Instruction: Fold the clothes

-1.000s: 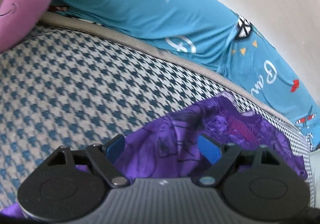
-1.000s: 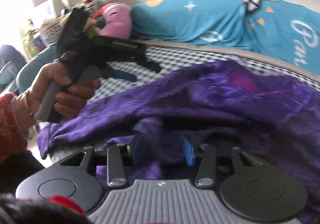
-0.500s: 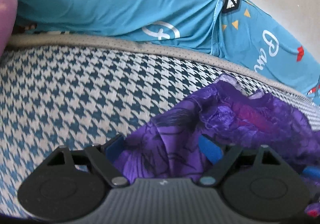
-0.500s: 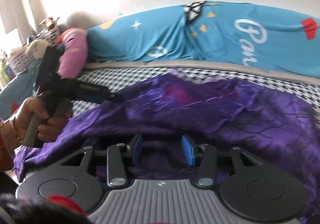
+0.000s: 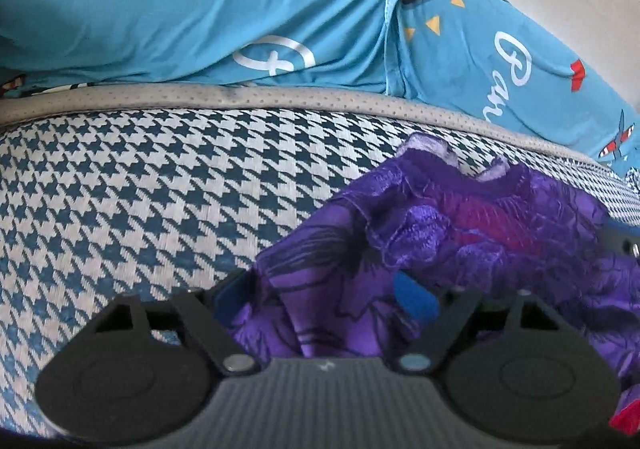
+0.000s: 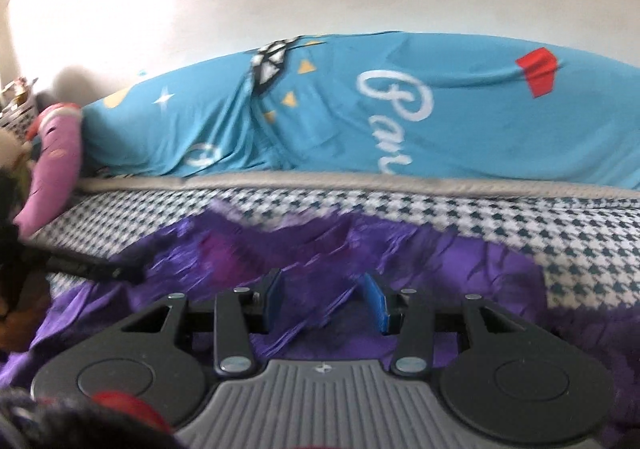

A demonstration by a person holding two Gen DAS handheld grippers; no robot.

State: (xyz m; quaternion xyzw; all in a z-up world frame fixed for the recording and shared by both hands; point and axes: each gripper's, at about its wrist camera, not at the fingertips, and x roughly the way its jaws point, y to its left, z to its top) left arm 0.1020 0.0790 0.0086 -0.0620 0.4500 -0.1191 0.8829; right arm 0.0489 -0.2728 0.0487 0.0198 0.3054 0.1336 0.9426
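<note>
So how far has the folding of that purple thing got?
Early days. Nothing looks neatly folded yet: the purple garment lies rumpled on the houndstooth bed cover. In hand: both the left gripper and the right gripper have purple cloth between their open fingers, so neither has a firm grip. Left to do: smoothing it flat and making every fold.

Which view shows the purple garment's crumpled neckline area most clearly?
The left wrist view: the purple garment is sharp there, its folds and pink patch close up. The right wrist view shows more of the cloth spread across the houndstooth mattress, but motion-blurred.
</note>
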